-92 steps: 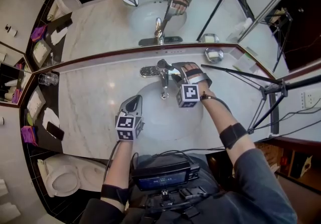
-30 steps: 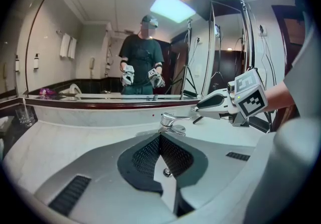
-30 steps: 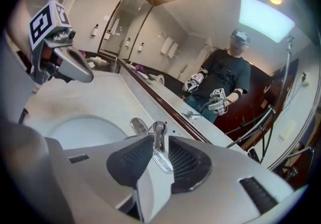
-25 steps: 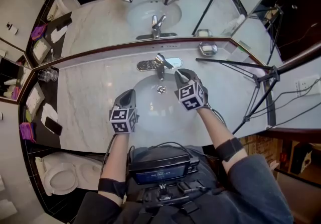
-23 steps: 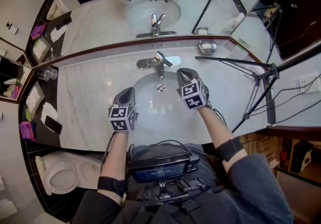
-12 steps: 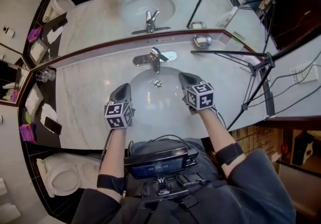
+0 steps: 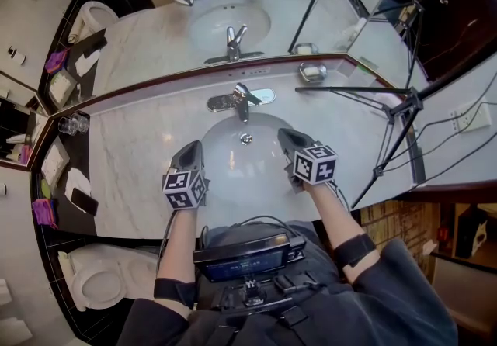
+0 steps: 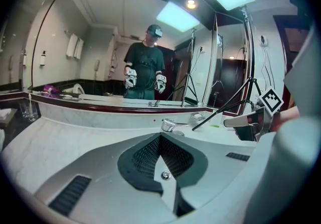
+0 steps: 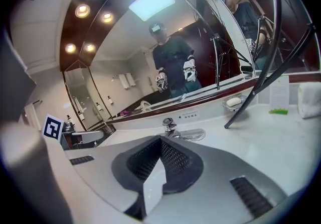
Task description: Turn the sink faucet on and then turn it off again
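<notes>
Marble counter (image 7: 132,158) with white oval basin (image 7: 233,147); chrome faucet (image 7: 241,100) centred at the basin's far rim, lever apparently angled rightward. Left gripper (image 7: 195,146) and right gripper (image 7: 285,135) over the basin's near flanks, well apart from the faucet, jaws together and empty.

- You hold two tongs: the left tongs (image 7: 192,148) and the right tongs (image 7: 286,135).
- You have one faucet (image 7: 239,99) and one sink (image 7: 233,175).
- You see one soap dish (image 7: 313,71), one tripod (image 7: 390,110) and one toilet (image 7: 89,284).
</notes>
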`<state>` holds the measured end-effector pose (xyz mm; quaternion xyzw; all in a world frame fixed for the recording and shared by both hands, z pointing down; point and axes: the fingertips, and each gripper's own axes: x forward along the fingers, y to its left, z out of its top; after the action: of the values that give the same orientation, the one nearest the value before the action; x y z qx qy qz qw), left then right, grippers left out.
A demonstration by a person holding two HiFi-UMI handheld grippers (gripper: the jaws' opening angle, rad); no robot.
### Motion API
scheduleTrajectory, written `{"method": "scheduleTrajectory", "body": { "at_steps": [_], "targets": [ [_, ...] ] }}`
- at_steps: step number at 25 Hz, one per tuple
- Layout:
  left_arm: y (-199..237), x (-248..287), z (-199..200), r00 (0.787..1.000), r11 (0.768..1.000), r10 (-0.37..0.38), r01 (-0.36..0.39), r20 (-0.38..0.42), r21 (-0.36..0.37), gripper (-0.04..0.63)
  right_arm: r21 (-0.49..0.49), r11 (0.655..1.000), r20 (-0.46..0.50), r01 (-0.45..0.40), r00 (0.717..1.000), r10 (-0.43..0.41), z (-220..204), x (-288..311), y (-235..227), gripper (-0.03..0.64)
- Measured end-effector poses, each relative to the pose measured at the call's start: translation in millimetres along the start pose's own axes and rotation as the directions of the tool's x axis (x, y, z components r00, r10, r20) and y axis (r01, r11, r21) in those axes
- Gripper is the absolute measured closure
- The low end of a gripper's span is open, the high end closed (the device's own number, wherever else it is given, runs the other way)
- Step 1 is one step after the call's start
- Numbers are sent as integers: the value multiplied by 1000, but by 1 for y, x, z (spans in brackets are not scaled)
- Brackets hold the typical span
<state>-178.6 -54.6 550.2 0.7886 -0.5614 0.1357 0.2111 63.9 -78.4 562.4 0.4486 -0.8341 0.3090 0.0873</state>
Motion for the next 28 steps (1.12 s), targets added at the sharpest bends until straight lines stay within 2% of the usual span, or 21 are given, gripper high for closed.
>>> {"method": "scheduleTrajectory", "body": {
  "at_steps": [5, 9, 12, 14, 17, 19, 22, 25, 26, 28],
  "targets": [
    [-1, 1, 0, 1000, 1000, 5, -5, -6, 11, 592, -27, 1000, -12, 9, 1000, -9, -6, 0, -2, 598],
    [-3, 4, 2, 1000, 999, 11, -11, -4, 35, 591, -175, 983, -36, 50, 998, -57, -10, 6, -6, 597],
    [-6, 7, 4, 1000, 999, 8, -8, -1, 47, 591, -333, 938, -46, 97, 992, -119, -9, 13, -11, 594],
    [-6, 8, 5, 1000, 999, 5, -5, 1, 51, 591, -450, 884, -47, 128, 985, -167, -3, 18, -10, 590],
    [-5, 10, 5, 1000, 999, 4, -4, 0, 50, 591, -614, 777, -56, 137, 975, -216, -1, 31, -11, 534],
    [-4, 12, 5, 1000, 999, 6, -6, -2, 48, 591, -717, 688, -72, 113, 969, -235, -7, 43, -14, 475],
    [0, 16, 5, 1000, 999, 10, -10, -4, 45, 591, -866, 495, -83, 67, 958, -275, -8, 59, -15, 428],
    [2, 21, 2, 1000, 999, 13, -12, -12, 40, 591, -954, 301, -83, 15, 947, -310, -6, 77, -16, 402],
    [2, 23, 0, 1000, 999, 13, -12, -16, 37, 591, -968, 249, -81, 1, 945, -317, -6, 83, -16, 402],
    [3, 27, -4, 1000, 999, 13, -12, -23, 31, 591, -986, 167, -73, -18, 942, -327, -5, 94, -17, 383]
  ]
}}
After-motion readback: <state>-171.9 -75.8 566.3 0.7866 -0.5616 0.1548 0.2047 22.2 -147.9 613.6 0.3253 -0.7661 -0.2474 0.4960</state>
